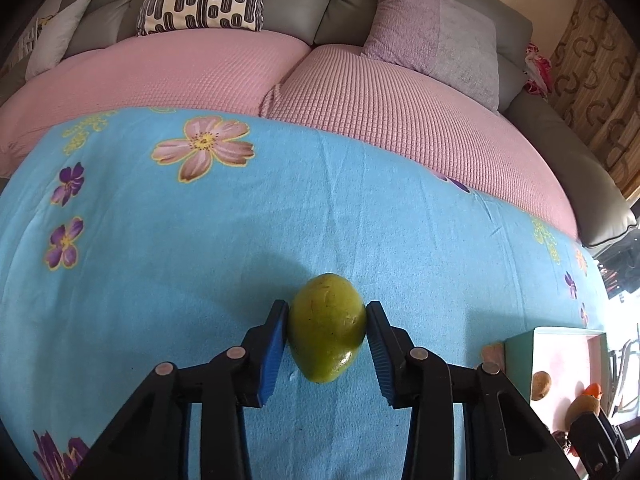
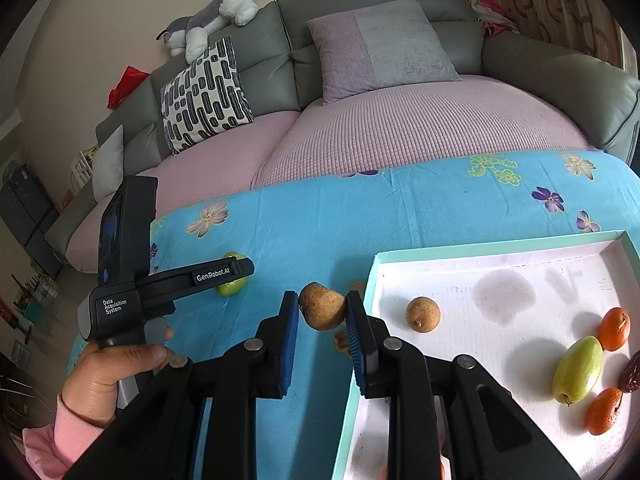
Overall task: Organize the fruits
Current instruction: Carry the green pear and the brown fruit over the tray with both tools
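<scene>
My left gripper is shut on a green fruit, with its blue pads against both sides, just above the blue flowered cloth. My right gripper is shut on a brown rough fruit, held over the cloth just left of the tray's rim. The white tray with a teal rim holds a brown round fruit, a green fruit, two orange fruits and a dark one. The left gripper and its green fruit also show in the right wrist view.
The tray also shows at the right edge of the left wrist view. A sofa with a pink cover and cushions lies beyond the cloth. A brownish item lies on the cloth beside the tray, partly hidden by my right finger.
</scene>
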Available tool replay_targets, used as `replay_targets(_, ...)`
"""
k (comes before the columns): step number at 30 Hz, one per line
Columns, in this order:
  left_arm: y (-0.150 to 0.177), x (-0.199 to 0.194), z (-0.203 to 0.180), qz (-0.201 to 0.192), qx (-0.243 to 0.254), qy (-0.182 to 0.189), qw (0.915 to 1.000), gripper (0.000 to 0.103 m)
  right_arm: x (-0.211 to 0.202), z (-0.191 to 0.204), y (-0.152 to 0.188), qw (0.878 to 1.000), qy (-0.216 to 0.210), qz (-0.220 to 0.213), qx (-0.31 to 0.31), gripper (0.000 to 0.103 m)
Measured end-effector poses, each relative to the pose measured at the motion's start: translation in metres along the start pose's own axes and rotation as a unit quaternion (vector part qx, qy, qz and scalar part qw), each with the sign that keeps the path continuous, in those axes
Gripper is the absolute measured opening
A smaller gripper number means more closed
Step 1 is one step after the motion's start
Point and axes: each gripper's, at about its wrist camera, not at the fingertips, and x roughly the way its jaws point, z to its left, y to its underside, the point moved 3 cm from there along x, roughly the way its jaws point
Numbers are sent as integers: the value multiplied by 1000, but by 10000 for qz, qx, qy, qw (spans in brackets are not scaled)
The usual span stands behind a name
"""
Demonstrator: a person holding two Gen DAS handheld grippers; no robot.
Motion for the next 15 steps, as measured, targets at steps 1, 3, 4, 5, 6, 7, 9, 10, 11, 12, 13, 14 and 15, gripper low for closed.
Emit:
replay_targets(1,3,-4,-1,-28,-26,55,10000,42,-1,-1,1,10000,-1,2,14,25)
replay_targets(3,10,-16,-4,-121,-47,132,9998,42,-2,-3,1,10000,1,1,34,25)
replay_targets(4,14,-22,-6,-174,-46,183,9997,42,-2,-4,1,10000,7,-4,43,25)
replay_targets(5,17,-30,-9,-231,-47,252,9994,42,-3,-5,1,10000,10,-8,51,25)
replay_targets(6,21,-36,-12,-280,-42,318,9991,42,-4,-6,0,10000,18,-14,61,25)
replay_targets(7,23,-43,-16,-333,-32,377,9987,42,-5,-7,0,10000,31,-18,72,25)
replay_targets(9,25,-55,-24,-421,8,445,9981,42,-7,-10,1,9999,68,-26,106,25)
replay_targets(10,26,-62,-29,-497,39,481,9976,42,-9,-12,1,9999,90,-32,122,25)
replay_targets(11,27,-70,-34,-578,91,520,9969,42,-12,-15,1,9998,118,-44,137,25)
replay_targets(12,28,-76,-40,-640,143,554,9963,42,-15,-18,0,9997,158,-59,152,25)
replay_targets(13,30,-82,-46,-689,183,595,9957,42,-18,-21,0,9996,207,-78,167,25)
replay_targets(14,33,-87,-51,-709,218,633,9952,42,-22,-24,0,9994,259,-97,187,25)
replay_targets(15,37,-90,-56,-712,253,668,9949,42,-25,-28,0,9992,311,-109,209,25)
